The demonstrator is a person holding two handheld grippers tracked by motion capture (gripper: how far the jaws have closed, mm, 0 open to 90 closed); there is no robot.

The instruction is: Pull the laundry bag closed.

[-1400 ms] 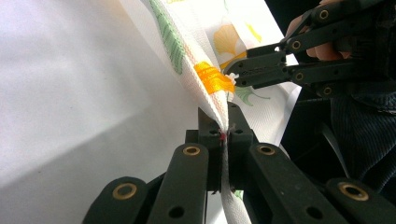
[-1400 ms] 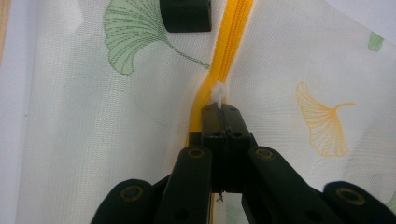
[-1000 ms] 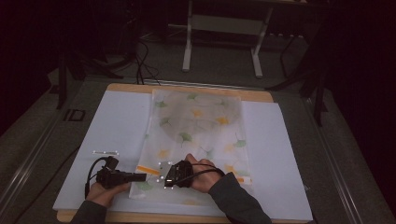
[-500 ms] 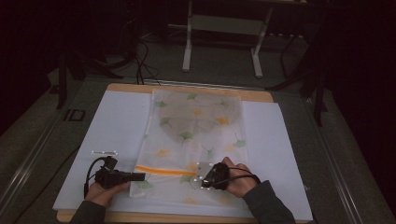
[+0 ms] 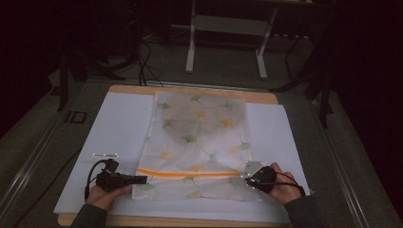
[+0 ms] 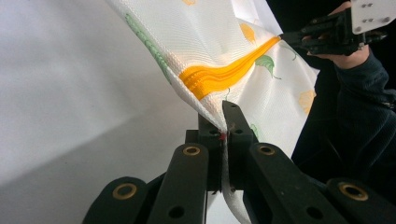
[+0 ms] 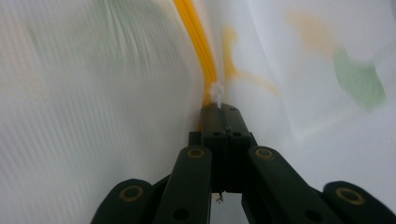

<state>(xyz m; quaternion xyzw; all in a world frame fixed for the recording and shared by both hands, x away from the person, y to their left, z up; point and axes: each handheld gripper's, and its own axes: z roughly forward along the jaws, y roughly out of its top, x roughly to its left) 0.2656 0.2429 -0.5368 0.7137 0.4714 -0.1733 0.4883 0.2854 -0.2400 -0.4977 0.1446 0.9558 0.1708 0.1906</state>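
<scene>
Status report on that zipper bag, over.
Left claw shut on the mesh bag at its zipper-end corner. Right claw shut on the orange zipper at the bag's other side. Bag flat on the white mat; nothing in the way.

Cloth (image 5: 199, 137) on the mat (image 5: 119, 128), between left claw (image 5: 142, 179) and right claw (image 5: 243, 175).

Desk (image 5: 266, 98): wooden top, edge visible at far and near sides. White sheet (image 5: 119, 128): lies flat over most of the desk. Metal stand (image 5: 227, 24): two legs, on the floor beyond the desk. Dark cables (image 5: 142, 57): on floor, far left.
</scene>
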